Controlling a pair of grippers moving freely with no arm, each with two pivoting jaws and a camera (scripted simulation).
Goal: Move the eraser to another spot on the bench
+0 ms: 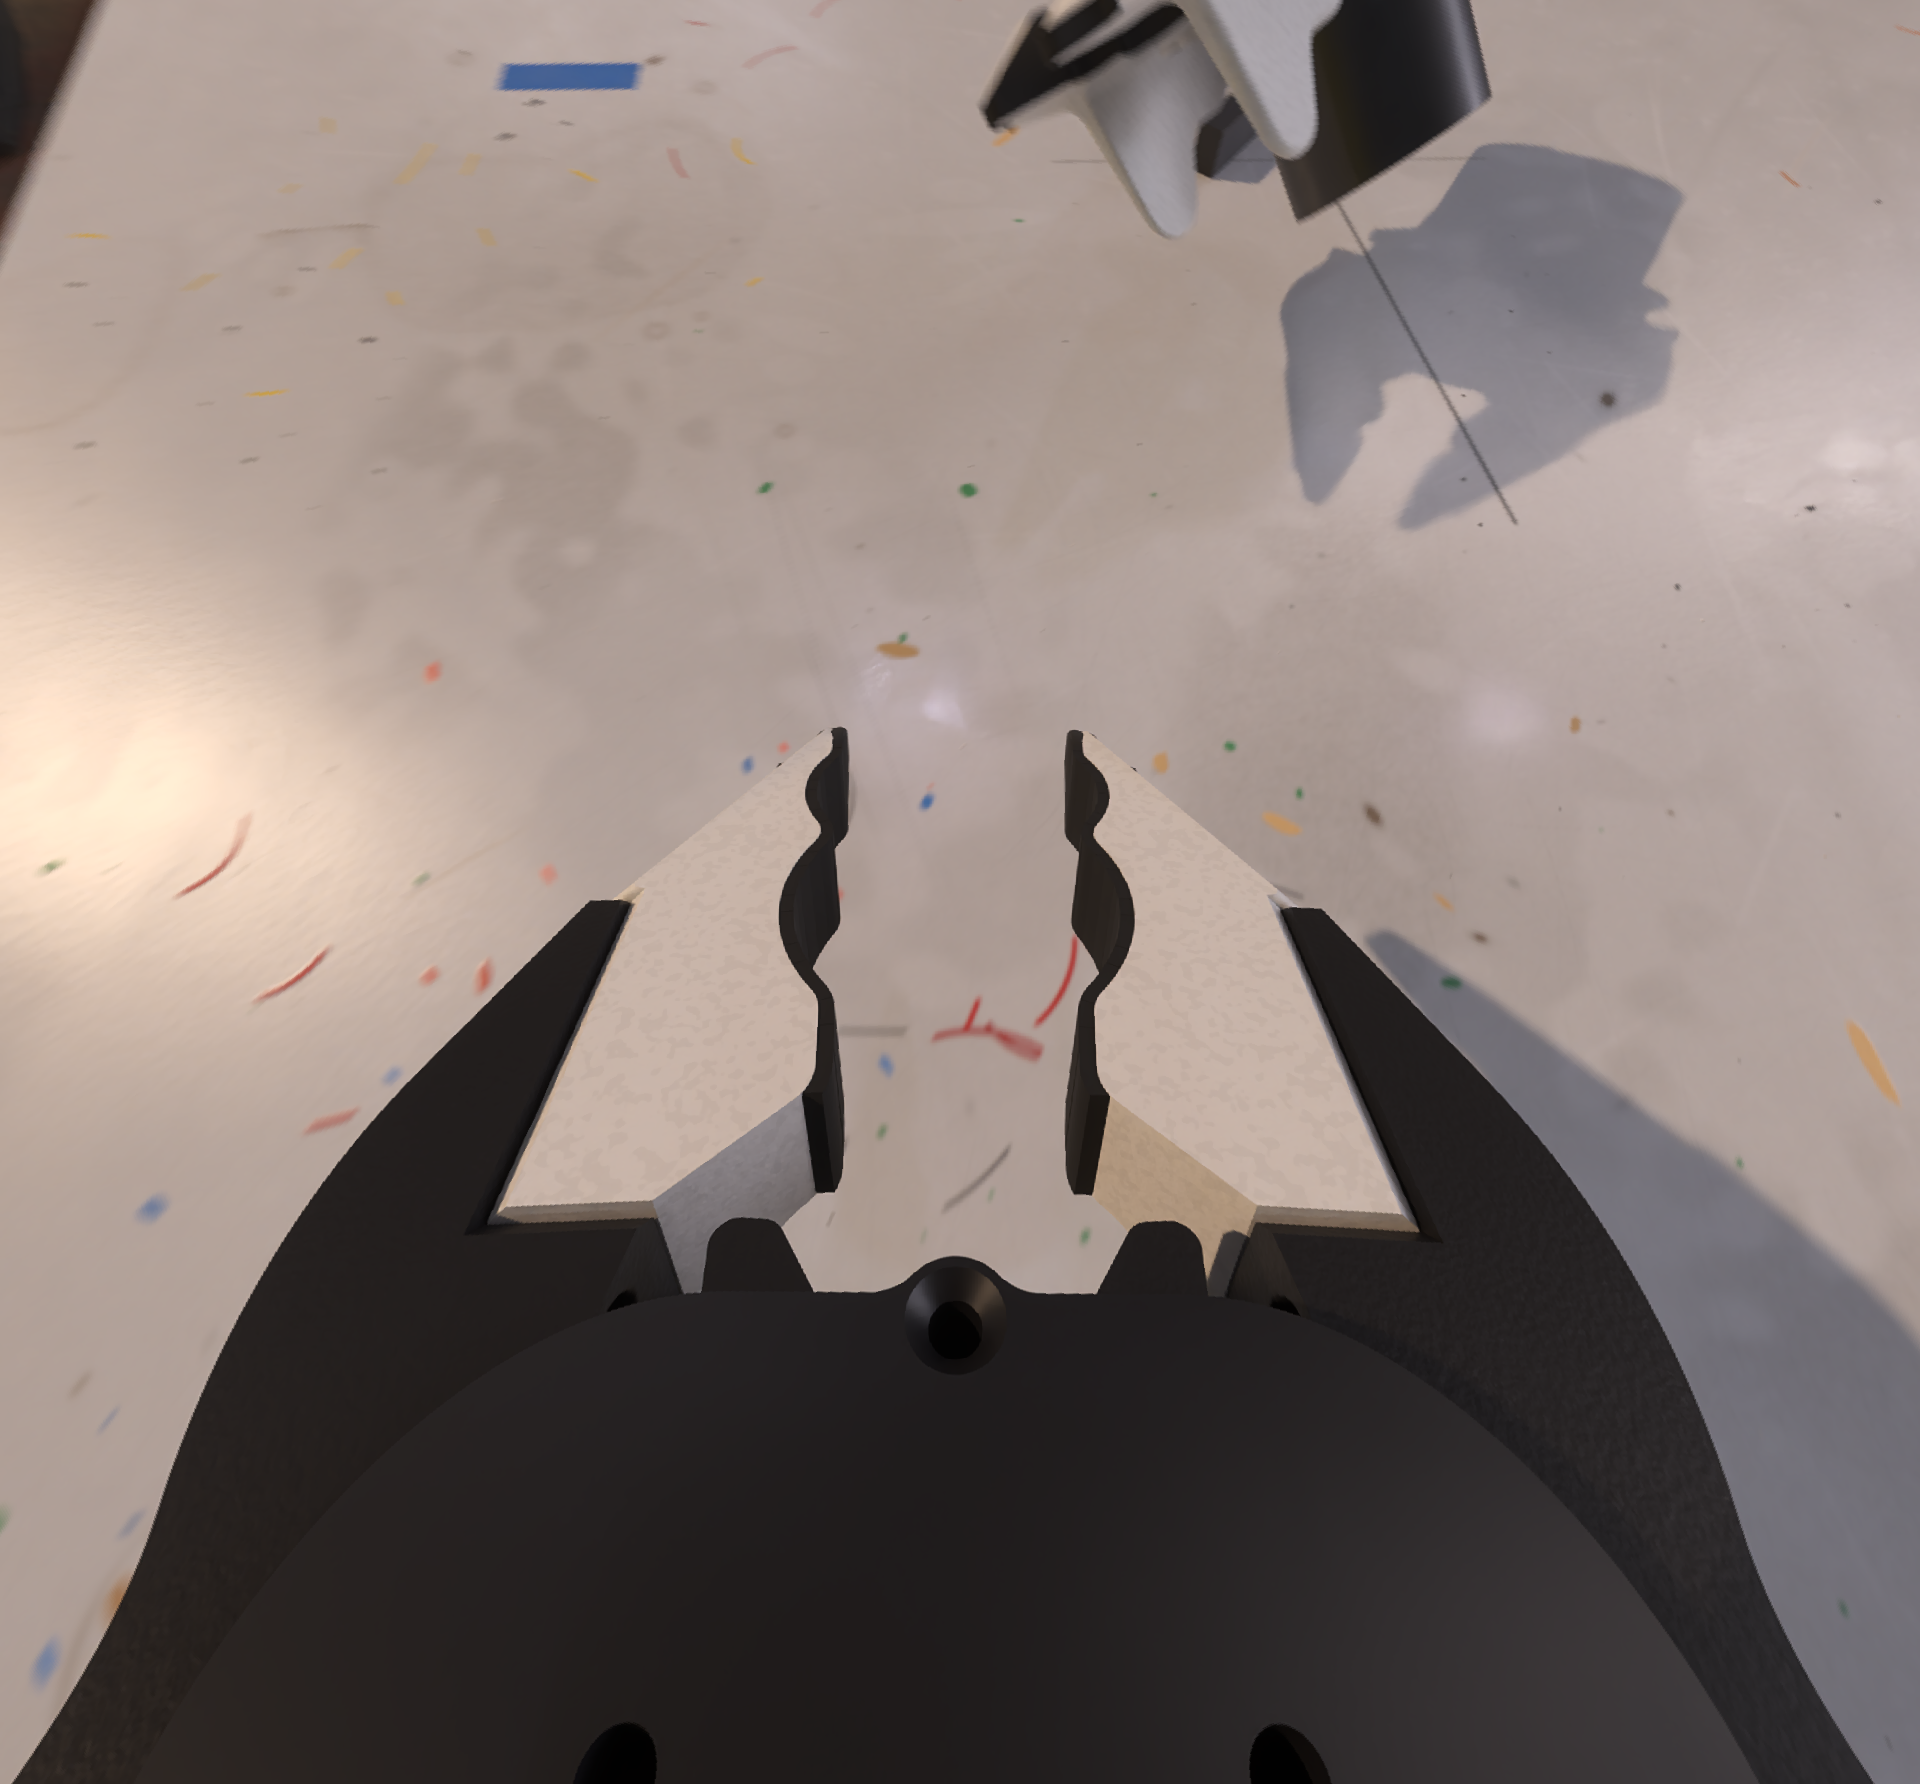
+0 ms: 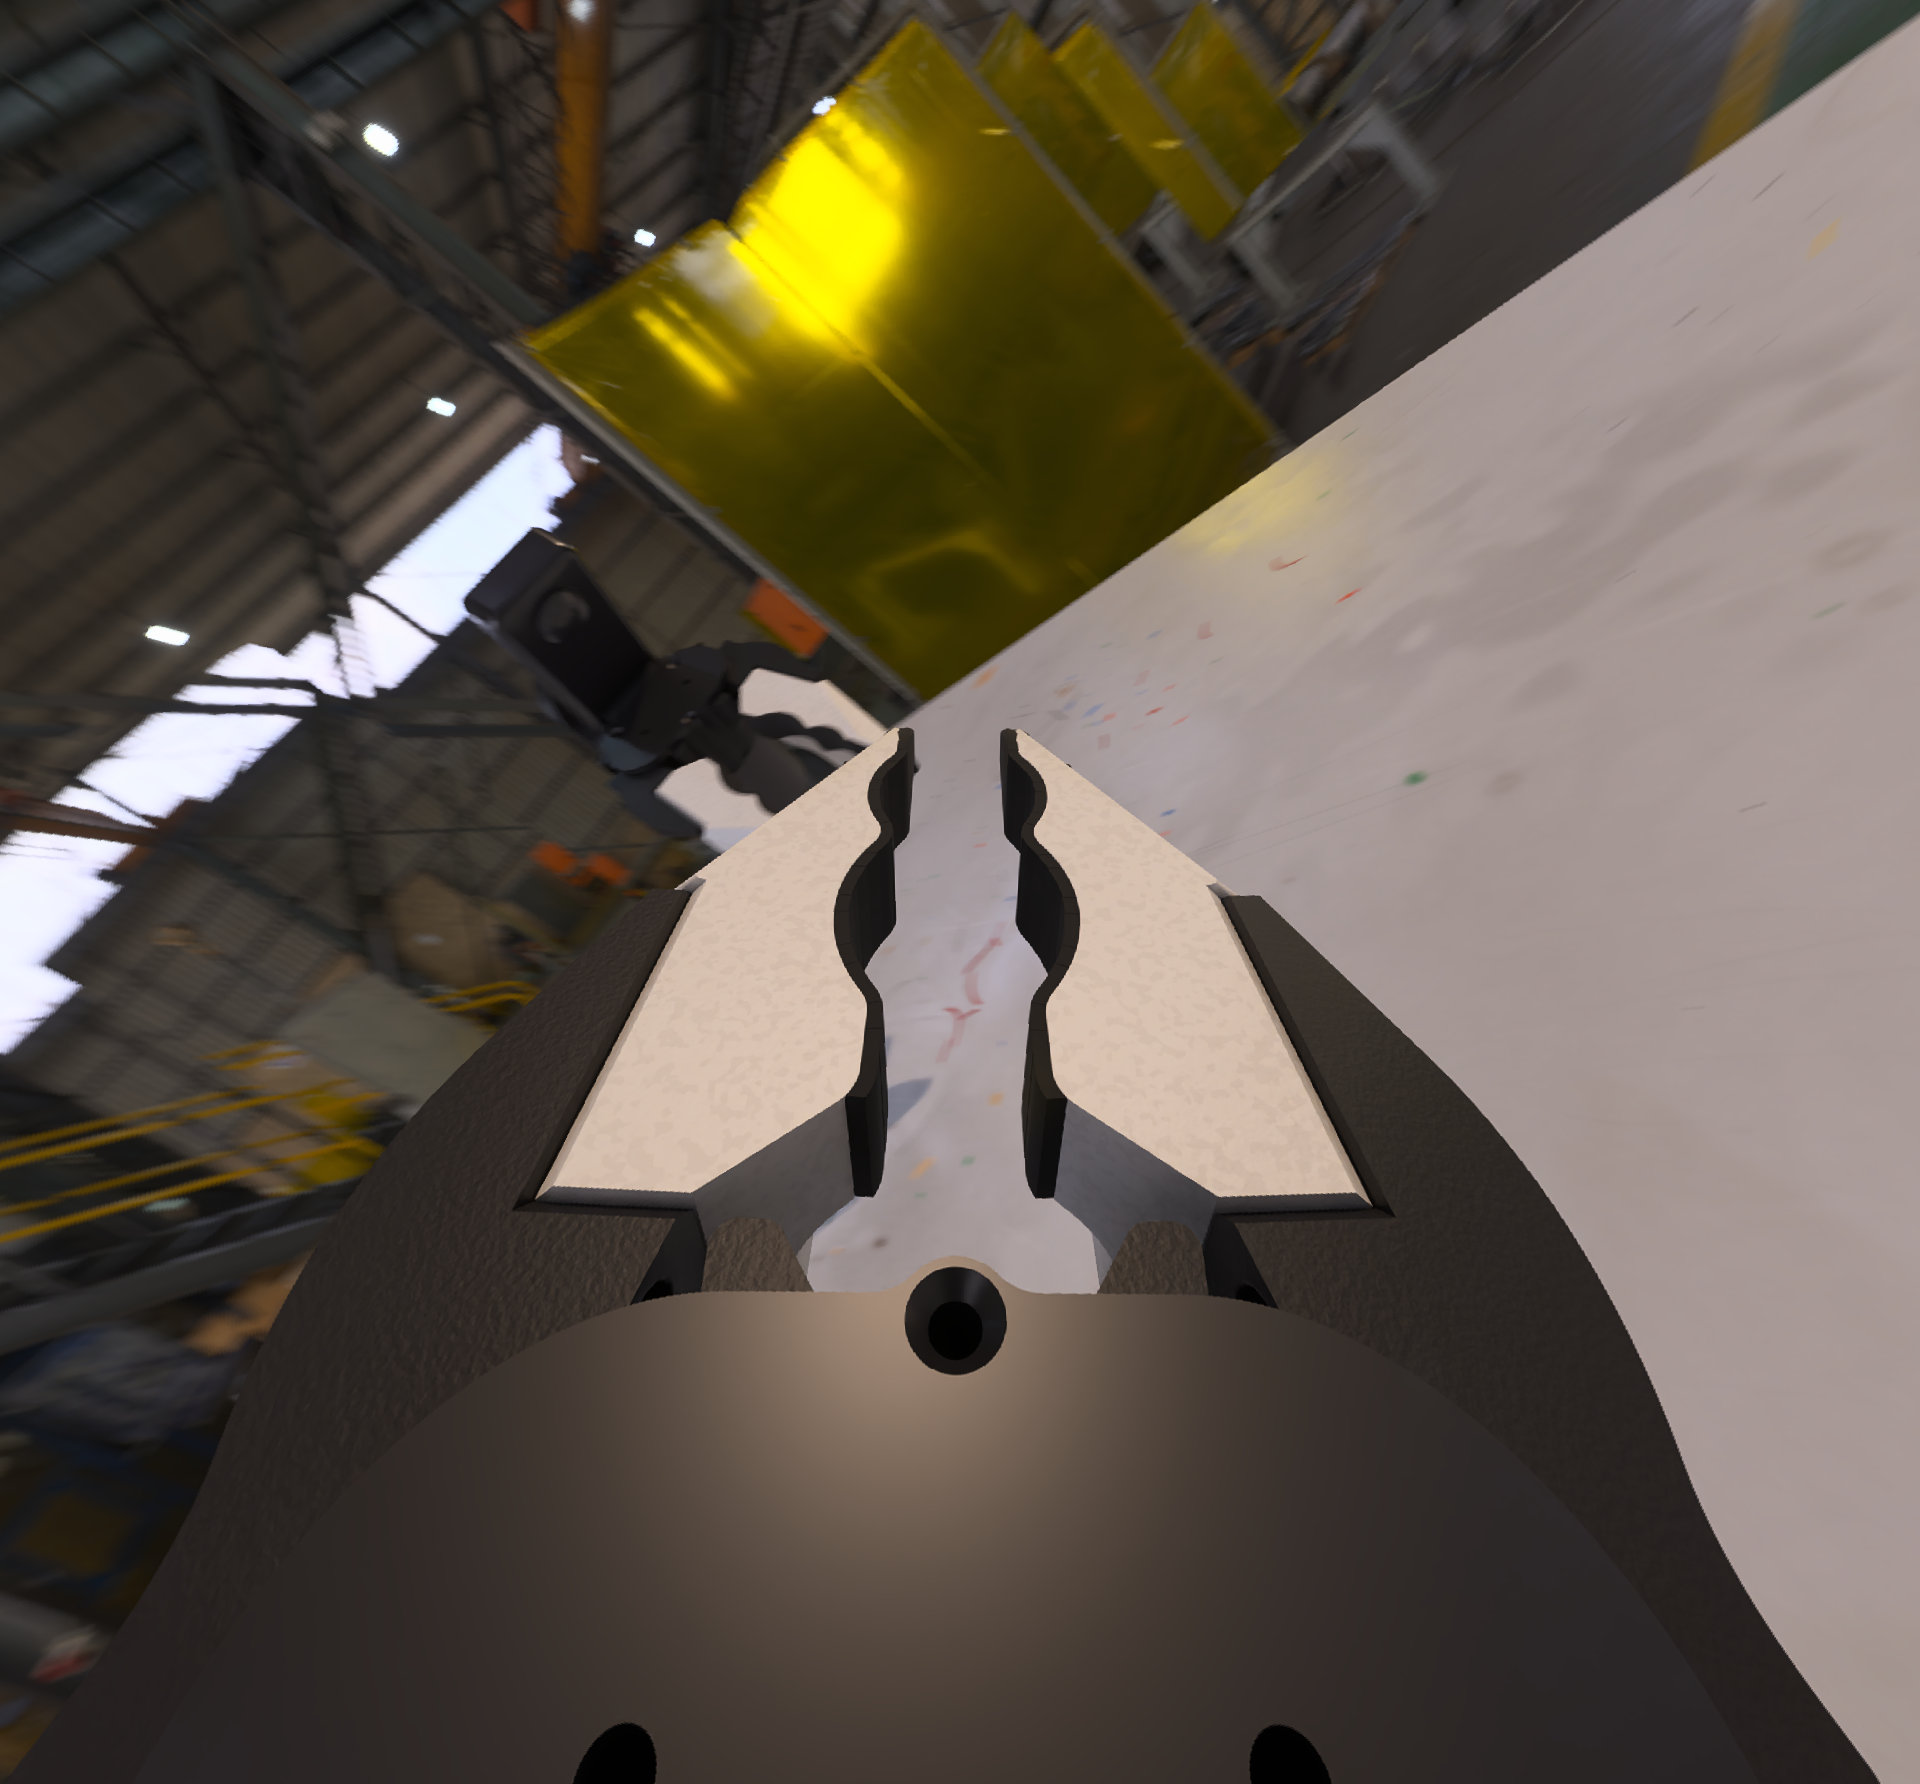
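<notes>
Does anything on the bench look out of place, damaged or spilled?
Nothing looks damaged or spilled. The pale, speckled bench top only carries small coloured flecks, faint grey smudges and a flat blue rectangular patch. No eraser shows in either view.

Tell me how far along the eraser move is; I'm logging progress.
Nothing looks done. Left gripper and right gripper are open and empty above the bench. No eraser clearly shows; only a blue patch lies far off. Finding, grasping, moving remain.
</notes>
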